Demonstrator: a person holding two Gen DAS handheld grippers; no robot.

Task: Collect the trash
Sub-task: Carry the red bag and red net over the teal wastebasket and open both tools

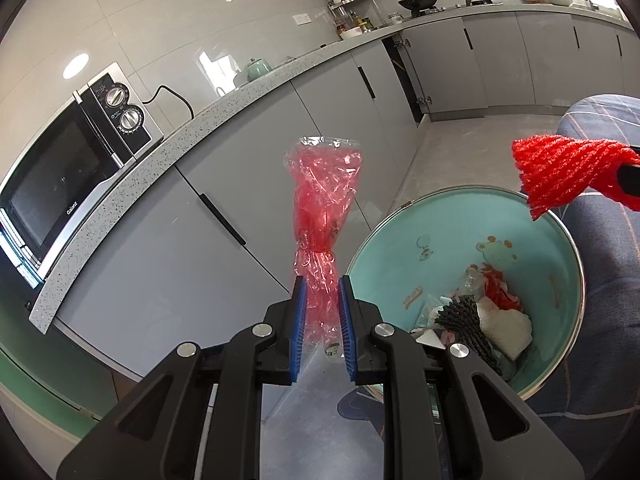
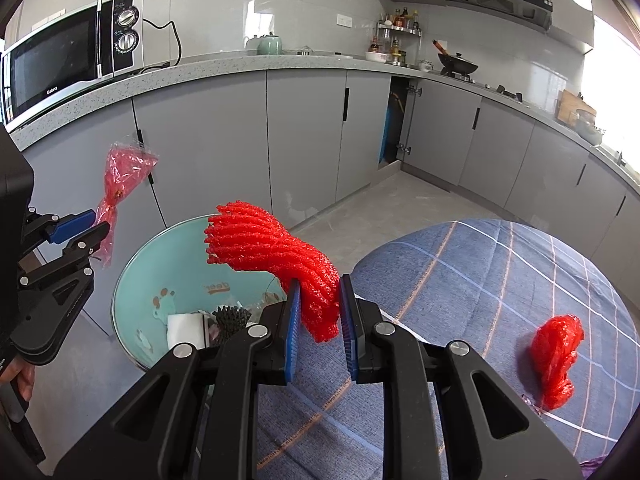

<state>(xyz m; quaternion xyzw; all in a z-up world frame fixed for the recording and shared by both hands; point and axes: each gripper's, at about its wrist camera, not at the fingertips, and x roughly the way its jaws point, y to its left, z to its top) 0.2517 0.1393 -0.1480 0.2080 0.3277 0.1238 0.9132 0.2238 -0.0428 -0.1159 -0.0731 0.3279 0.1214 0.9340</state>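
Note:
My left gripper (image 1: 322, 292) is shut on a red crinkled plastic bag (image 1: 325, 208) and holds it upright in the air, left of the teal trash bin (image 1: 436, 216). In the right wrist view the bag (image 2: 120, 188) shows left of the bin (image 2: 132, 272). My right gripper (image 2: 319, 296) is shut on a red foam net sleeve (image 2: 268, 246) and holds it over the bin's right rim; the sleeve also shows in the left wrist view (image 1: 568, 170). The bin holds a black foam net (image 1: 464, 316), white paper and scraps. A crumpled red plastic wrapper (image 2: 556, 356) lies on the blue plaid cloth (image 2: 460, 288).
Grey kitchen cabinets (image 2: 304, 128) run behind the bin under a speckled counter with a microwave (image 2: 72, 56), a kettle (image 2: 270, 45) and a wok (image 2: 458, 65). One cabinet door (image 2: 396, 124) stands ajar. Grey tile floor (image 2: 392, 200) lies between.

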